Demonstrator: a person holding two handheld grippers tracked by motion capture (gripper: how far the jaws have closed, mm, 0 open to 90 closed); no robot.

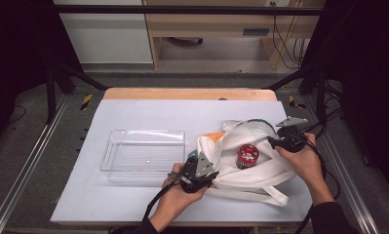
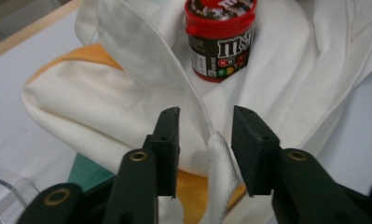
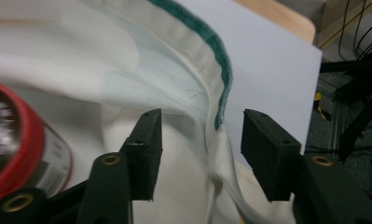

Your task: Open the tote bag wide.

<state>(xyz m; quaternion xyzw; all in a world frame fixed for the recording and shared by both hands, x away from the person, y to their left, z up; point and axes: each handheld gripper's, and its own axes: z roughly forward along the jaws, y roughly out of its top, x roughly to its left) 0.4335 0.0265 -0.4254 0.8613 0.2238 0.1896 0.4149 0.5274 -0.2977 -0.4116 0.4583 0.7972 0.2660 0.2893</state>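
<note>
Left tongs [image 2: 205, 140] and right tongs [image 3: 201, 149]: 2 black jaws each, brass-ringed screws, black cables trailing; dark sleeves are worn.

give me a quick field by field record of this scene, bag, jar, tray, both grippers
bag: white cloth bag lying on the table's right side, mouth open
jar: red-lidded candy jar inside the bag's mouth
tray: clear plastic tray left of the bag, nothing in it
left gripper: jaws apart, bag edge between them, pads not pressing
right gripper: jaws apart around the green-trimmed bag rim
table: white sheet on a wooden top
</note>
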